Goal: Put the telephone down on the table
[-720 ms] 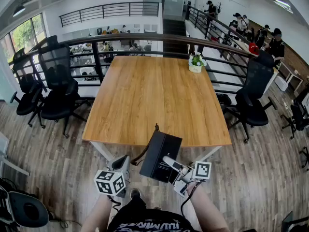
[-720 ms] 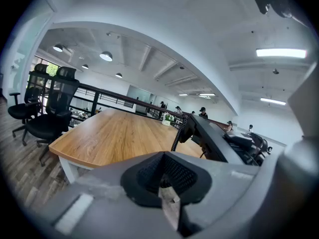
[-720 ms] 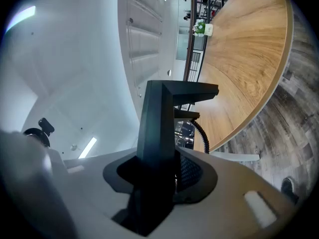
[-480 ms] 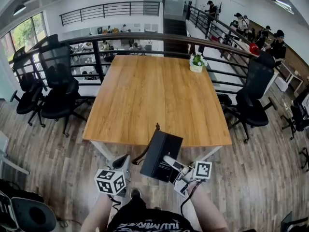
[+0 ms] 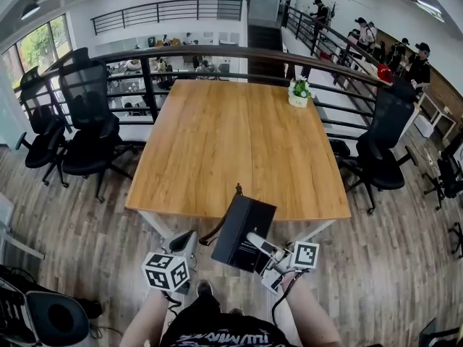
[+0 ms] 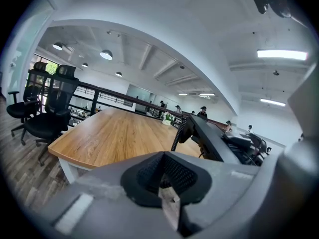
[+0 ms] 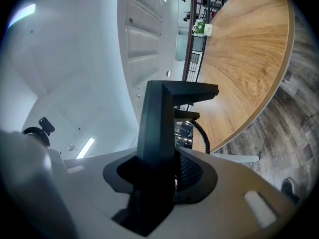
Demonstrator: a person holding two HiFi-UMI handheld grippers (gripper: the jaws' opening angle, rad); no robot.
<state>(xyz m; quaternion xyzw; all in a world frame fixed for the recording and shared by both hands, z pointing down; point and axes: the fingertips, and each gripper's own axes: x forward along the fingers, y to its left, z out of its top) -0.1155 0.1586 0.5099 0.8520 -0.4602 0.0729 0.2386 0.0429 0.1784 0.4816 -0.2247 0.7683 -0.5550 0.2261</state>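
Clamping boxy black telephone (image 5: 239,226): right gripper (image 5: 255,241); woodgrain table (image 5: 231,143) beyond.

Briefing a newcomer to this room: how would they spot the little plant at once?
Find the big wooden table. At its far right corner, by the black railing, stands the potted plant. Green leaves, white pot; nearby railing and chairs are black.

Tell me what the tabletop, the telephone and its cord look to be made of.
The tabletop looks like wood or a wood-look laminate: warm brown, visible grain, low sheen. The telephone is likely moulded plastic: matte black, with flat faces and crisp edges. The cord is probably rubbery plastic: black and coiled like a spring.
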